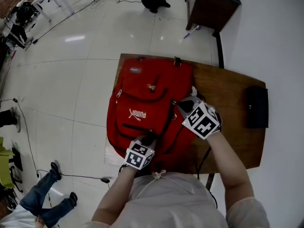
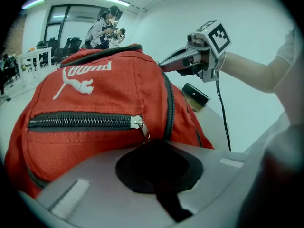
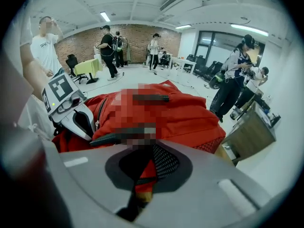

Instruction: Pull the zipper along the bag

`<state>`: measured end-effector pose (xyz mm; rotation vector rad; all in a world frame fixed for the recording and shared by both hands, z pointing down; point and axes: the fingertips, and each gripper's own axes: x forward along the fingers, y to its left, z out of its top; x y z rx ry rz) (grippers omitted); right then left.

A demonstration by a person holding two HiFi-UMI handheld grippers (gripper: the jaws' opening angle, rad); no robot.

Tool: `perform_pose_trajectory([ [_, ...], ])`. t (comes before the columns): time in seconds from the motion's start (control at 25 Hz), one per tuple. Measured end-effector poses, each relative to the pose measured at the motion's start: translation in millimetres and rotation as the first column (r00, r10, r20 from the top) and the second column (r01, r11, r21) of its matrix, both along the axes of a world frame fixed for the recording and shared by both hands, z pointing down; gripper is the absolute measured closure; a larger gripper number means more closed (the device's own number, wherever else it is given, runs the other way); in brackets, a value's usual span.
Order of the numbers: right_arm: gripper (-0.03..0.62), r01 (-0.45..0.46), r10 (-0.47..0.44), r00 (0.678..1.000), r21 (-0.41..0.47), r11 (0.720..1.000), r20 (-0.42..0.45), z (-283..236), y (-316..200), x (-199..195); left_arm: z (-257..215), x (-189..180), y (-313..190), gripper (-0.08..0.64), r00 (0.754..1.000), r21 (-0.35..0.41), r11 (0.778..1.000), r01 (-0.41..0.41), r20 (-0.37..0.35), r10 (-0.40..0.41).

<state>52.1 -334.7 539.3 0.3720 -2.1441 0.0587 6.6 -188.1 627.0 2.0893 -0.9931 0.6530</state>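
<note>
Now, red backpack on table, left claw pressed together, right claw pinching it.

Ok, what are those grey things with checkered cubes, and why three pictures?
A person holds two pinching tools. One picture is from a camera on their head; the others from cameras on each tool. A red backpack lies on a wooden table near a black case. The right gripper is shut on the backpack's red cloth and mesh by a zipper. The left gripper is shut at its near edge; what it pinches is too dark to tell.
</note>
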Motion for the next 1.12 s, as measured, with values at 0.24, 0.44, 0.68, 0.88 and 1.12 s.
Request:
perform_pose_trajectory([
  [0.24,0.515,-0.08,0.083,0.996,0.201,0.976,-0.008,-12,9,8,-2,-2,0,0.554,0.998,0.055,0.998,0.038,0.055,-0.041],
  [0.44,0.466,-0.185,0.146,0.971,0.212,0.959,0.187,-45,43,5,-62,-6,-5,0.554,0.997,0.192,0.978,0.079,0.003,-0.081],
  [0.68,0.586,-0.343,0.185,0.862,0.276,0.898,0.472,-122,110,4,-178,-24,8,0.554,0.989,0.463,0.874,0.145,-0.104,-0.109],
  [0.88,0.588,-0.403,0.187,0.788,0.262,0.877,0.587,-152,183,1,-257,-37,65,0.554,0.982,0.627,0.761,0.166,-0.174,-0.071],
  [1.12,0.588,-0.455,0.154,0.752,0.335,0.825,0.642,-184,289,-11,-301,-57,173,0.554,0.977,0.706,0.688,0.17,-0.211,-0.024],
])
